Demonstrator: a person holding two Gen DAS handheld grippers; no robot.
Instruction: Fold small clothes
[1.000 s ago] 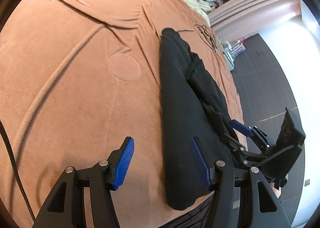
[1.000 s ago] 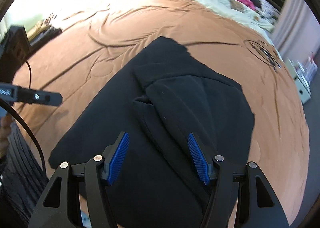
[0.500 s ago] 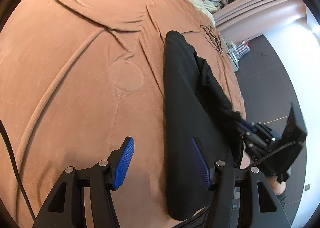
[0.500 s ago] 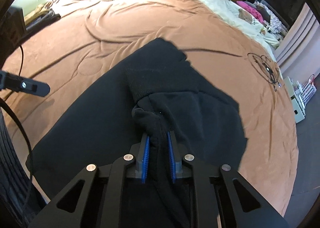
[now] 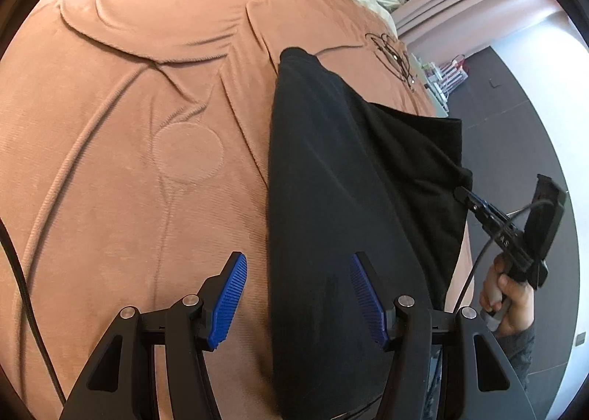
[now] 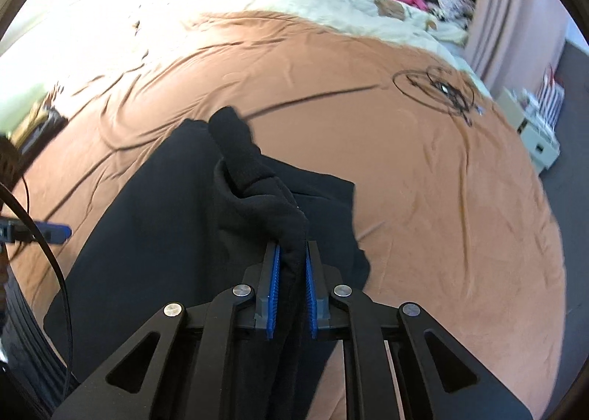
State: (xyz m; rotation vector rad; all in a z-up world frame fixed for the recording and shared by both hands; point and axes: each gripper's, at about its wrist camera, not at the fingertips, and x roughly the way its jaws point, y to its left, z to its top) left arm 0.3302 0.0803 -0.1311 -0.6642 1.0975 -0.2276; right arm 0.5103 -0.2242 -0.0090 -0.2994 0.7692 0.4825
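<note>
A black garment (image 5: 331,199) lies on the brown bedspread (image 5: 110,162) near its front edge. My left gripper (image 5: 298,294) stands open above the garment's left edge, one finger over the bedspread and the other over the cloth, with nothing pinched. In the right wrist view the right gripper (image 6: 292,258) is closing on a bunched fold of the black garment (image 6: 147,254), and its blue pads (image 6: 274,272) press the cloth from both sides. The fold is raised off the rest of the garment. From the left wrist view, the right gripper (image 5: 464,196) pulls a flap sideways.
A loose coil of black cable (image 6: 438,88) lies on the bedspread (image 6: 423,199) beyond the garment. A cream blanket (image 6: 331,7) with clothes and soft toys covers the far end. Dark floor (image 5: 515,118) and a white storage box (image 6: 537,140) are to the right.
The right gripper's fingers came together on a fold of the black garment and drew it up and to the right, opening out a flap. The left gripper shifted a little and stayed open.
</note>
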